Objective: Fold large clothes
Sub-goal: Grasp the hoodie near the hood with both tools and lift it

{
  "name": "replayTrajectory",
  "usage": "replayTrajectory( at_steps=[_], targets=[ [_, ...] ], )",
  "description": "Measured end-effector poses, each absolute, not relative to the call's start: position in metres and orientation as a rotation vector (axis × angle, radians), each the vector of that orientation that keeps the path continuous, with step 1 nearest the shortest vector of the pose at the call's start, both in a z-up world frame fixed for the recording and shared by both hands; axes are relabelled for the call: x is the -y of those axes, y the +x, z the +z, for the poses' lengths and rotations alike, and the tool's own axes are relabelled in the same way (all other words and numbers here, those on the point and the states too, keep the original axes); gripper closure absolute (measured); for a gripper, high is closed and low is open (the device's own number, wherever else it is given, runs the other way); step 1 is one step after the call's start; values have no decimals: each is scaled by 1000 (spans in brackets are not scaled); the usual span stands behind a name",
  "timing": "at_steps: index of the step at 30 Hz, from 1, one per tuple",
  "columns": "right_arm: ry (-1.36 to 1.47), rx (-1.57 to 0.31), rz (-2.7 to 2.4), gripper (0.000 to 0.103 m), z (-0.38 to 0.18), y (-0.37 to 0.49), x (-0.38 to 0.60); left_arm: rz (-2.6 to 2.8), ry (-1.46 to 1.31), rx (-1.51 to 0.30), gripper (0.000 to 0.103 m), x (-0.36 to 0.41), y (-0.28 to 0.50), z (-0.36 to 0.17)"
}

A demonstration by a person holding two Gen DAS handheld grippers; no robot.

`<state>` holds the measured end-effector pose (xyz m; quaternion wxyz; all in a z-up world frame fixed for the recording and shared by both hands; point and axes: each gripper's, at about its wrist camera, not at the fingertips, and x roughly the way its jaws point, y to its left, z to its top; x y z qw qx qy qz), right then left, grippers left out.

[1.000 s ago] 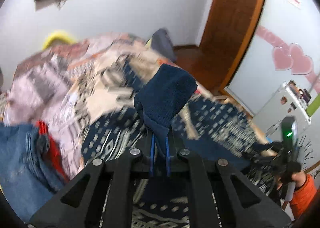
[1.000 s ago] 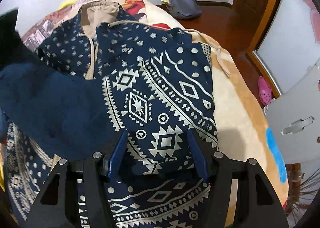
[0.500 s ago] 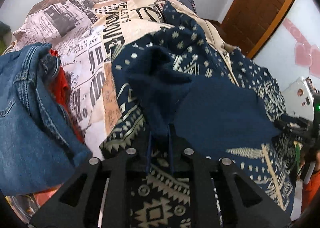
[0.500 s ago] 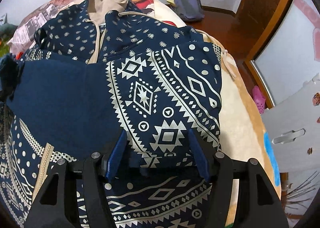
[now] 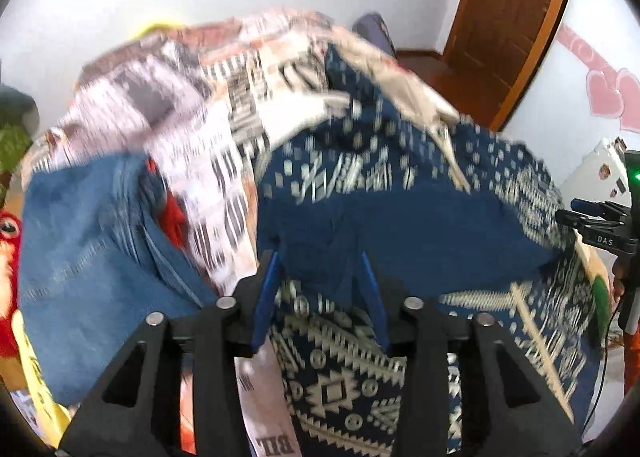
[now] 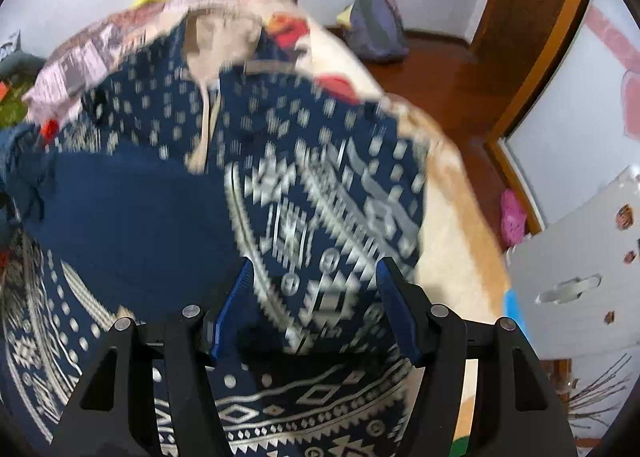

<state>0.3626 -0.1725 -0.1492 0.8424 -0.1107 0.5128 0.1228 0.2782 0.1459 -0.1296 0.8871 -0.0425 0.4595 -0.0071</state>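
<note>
L tool just opening over navy hoodie, sleeve betw. jaws.

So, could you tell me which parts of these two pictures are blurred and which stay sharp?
Left wrist view: the left gripper is sharp, while the patterned hoodie and jeans smear with motion. Right wrist view: the right gripper is crisp and the hoodie's pattern streaks. Both views bend at the fisheye edges.

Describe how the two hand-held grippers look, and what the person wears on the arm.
Each hand-held gripper, left and right, has a black angular frame with triangular cut-outs, silver round bolts and two blue fingers. From the left wrist view, the right one shows white lettering "DAS", a green light, and an orange sleeve below.
</note>
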Motion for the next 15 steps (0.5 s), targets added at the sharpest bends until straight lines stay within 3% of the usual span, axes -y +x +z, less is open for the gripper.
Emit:
replayTrajectory(
  at_steps=[10, 15],
  targets=[
    [-170, -839, 292, 43, -65, 402, 155, -72, -72, -845, 52, -118, 356, -72],
    [-119, -803, 333, 43, -57, 435, 138, -104, -88, -857, 52, -101, 408, -72]
  ],
)
